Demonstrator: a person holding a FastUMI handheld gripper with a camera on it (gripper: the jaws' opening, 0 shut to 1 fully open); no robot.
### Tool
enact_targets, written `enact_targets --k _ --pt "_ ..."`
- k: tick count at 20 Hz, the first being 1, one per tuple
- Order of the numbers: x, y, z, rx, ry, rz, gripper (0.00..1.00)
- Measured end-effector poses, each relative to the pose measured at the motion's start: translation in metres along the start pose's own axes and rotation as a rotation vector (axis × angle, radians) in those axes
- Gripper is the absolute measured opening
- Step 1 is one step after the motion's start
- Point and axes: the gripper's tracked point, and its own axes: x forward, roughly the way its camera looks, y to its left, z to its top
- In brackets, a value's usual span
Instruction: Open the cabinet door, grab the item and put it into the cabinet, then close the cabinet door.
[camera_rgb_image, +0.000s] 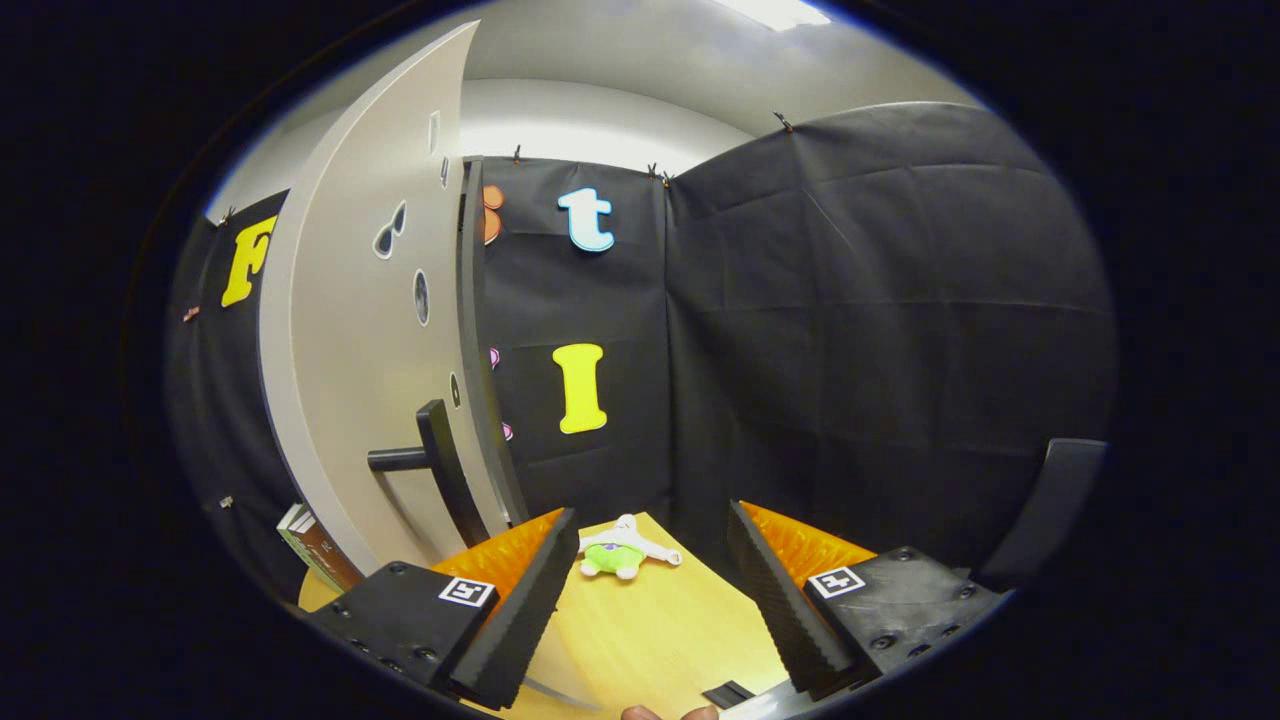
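Note:
The grey cabinet door (360, 330) stands swung open to the left of my fingers, its dark bar handle (435, 455) sticking out low on it. A small green and white plush toy (618, 553) lies on the wooden table (650, 640) beyond the fingers, near the table's far corner. My gripper (655, 590) is open over the table, with nothing between its fingers. The toy sits ahead, a little closer to the left finger. The cabinet's inside is hidden behind the door.
A book (315, 545) leans at the foot of the door on the left. A dark curved chair back (1045, 510) rises on the right. A small black piece (727, 693) lies on the table near the fingers. Black cloth walls close the booth behind.

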Motion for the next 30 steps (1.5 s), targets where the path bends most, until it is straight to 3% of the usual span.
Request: enact_targets --k 5,15,30 --pt "-0.017 0.032 -0.006 0.008 0.011 0.037 0.98" --pt "-0.035 0.116 -0.019 0.030 0.045 0.190 0.98" --pt "-0.027 0.308 -0.033 -0.025 0.035 0.467 0.98"
